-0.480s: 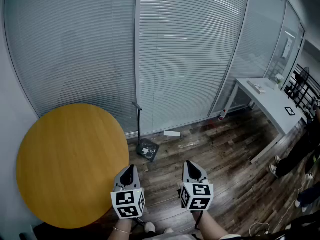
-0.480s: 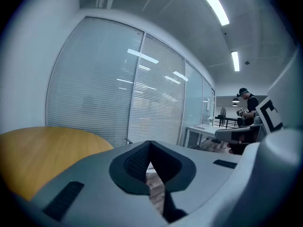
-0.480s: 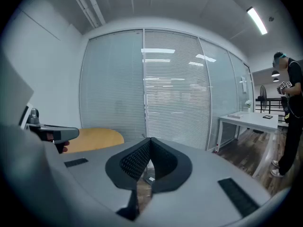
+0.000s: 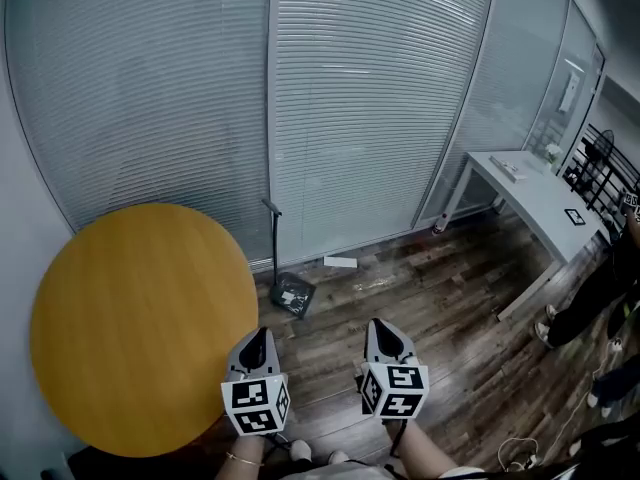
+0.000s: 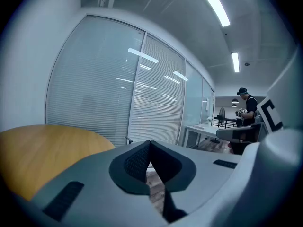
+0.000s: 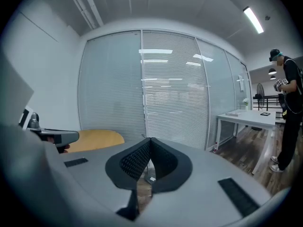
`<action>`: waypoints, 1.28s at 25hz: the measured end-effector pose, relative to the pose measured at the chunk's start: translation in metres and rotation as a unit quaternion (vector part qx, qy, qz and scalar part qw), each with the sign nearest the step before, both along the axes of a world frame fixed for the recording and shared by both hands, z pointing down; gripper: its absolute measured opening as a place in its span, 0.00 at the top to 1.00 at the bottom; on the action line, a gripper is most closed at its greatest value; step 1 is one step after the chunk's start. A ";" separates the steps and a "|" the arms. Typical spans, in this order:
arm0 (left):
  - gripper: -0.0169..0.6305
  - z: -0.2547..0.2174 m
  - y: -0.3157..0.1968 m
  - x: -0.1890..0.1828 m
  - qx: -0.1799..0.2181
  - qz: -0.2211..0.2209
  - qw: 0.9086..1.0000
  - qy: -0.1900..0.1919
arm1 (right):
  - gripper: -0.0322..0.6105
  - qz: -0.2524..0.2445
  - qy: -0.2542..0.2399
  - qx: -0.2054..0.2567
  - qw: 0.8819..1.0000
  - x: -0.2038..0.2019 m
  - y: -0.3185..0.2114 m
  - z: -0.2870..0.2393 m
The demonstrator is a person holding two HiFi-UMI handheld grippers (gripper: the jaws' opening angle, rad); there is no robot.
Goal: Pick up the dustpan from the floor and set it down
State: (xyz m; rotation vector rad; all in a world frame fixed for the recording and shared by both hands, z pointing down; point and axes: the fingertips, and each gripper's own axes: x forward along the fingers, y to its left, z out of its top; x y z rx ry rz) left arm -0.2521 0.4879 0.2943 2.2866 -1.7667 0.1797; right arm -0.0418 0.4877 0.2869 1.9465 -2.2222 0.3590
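Observation:
A dark dustpan [image 4: 292, 295] with a tall upright handle [image 4: 274, 236] lies on the wooden floor by the blinds wall, ahead of both grippers. My left gripper [image 4: 256, 340] and my right gripper [image 4: 384, 330] are held side by side above the floor, well short of the dustpan. Both are shut with nothing between their jaws. In the left gripper view [image 5: 150, 143] the jaws meet at the tip, and the handle top [image 5: 129, 139] peeks over them. The right gripper view [image 6: 150, 140] shows the same closed tip, with a bit of the dustpan [image 6: 150, 178] seen below it.
A round yellow table [image 4: 135, 318] stands close on the left. A white desk [image 4: 545, 203] is at the right by the glass wall. A white flat item [image 4: 340, 262] lies on the floor near the blinds. A person [image 4: 600, 293] stands at the far right.
The view has shifted slightly: the dustpan and floor items sit a little higher and more to the left in the head view. Both grippers keep their places, still shut.

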 end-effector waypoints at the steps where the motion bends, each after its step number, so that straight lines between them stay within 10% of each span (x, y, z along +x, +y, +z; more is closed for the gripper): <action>1: 0.95 0.000 0.000 0.000 0.000 0.002 1.000 0.000 | 0.90 0.003 0.000 0.000 1.000 0.001 0.001 -0.001; 32: 0.95 0.022 -0.126 0.025 -0.017 -0.016 1.000 -0.011 | 0.90 -0.002 -0.017 -0.023 1.000 0.028 -0.136 0.024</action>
